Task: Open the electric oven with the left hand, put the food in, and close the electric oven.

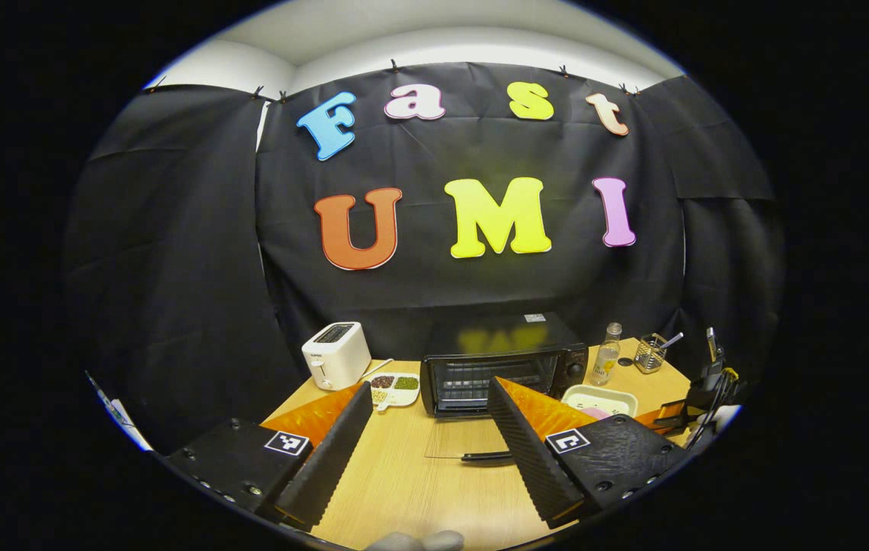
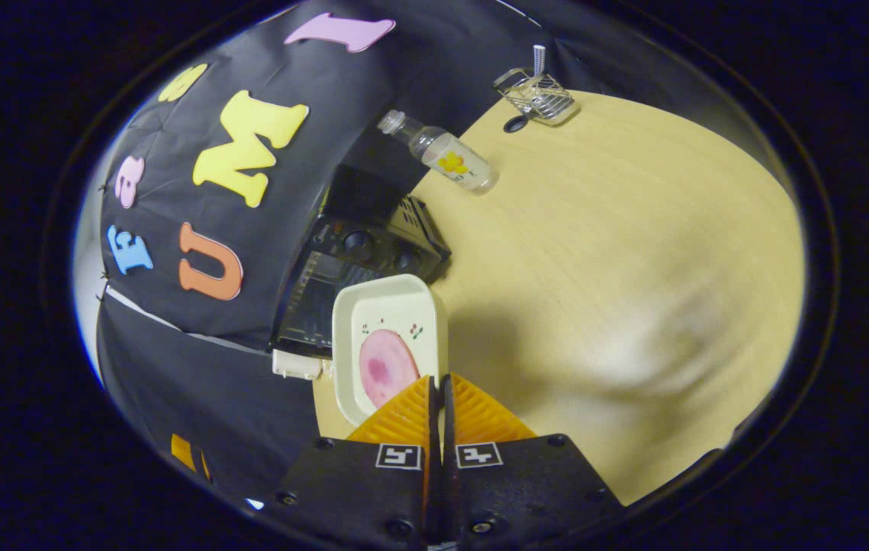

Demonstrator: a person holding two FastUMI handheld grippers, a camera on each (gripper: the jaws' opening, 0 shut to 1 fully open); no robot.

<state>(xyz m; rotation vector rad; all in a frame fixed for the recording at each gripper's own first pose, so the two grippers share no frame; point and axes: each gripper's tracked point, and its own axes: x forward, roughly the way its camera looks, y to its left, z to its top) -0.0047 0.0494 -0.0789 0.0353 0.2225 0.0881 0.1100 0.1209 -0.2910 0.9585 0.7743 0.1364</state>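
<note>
Gripping the food dish (image 2: 390,348) by its near rim in the clenched right gripper (image 2: 440,390), beside the open oven (image 1: 503,367), left gripper (image 1: 426,413) spread and empty — risking tilt, slice sliding off.

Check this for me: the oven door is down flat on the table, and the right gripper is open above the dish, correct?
Not quite. The right gripper is shut on the rim of the dish, as the right gripper view shows. The oven door is indeed down flat on the table.
</note>
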